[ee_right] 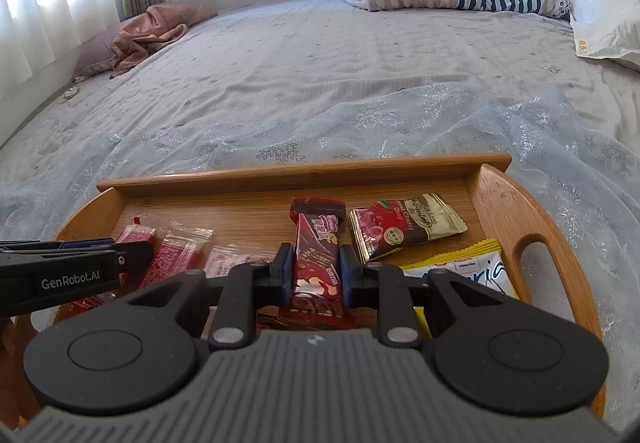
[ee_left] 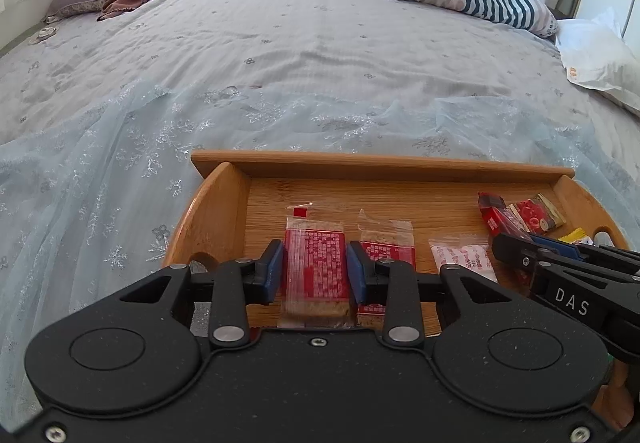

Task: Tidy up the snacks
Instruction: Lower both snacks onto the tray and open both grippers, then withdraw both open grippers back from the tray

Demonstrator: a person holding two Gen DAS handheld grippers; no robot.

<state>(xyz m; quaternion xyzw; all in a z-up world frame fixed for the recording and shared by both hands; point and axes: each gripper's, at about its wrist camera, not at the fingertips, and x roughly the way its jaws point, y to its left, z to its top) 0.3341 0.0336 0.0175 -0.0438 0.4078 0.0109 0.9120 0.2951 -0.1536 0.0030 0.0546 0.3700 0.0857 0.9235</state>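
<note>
Two tongs over wooden tray [ee_left: 372,163] on bed [ee_left: 280,55]: left tongs [ee_left: 315,267] clamp red-printed clear bar [ee_left: 314,263], tray's left; right tongs [ee_right: 312,267] grip dark red wafer bar [ee_right: 316,243], right of centre.

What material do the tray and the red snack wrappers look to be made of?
Tray: most likely bamboo or light wood with a smooth, lightly sealed finish; fine straight grain lines show on its floor and rim. Red-printed cracker pack: thin clear plastic film, since the pale cracker shows through at its end. Dark red bar wrapper: glossy plastic or foil film, judging by its bright reflections.
</note>
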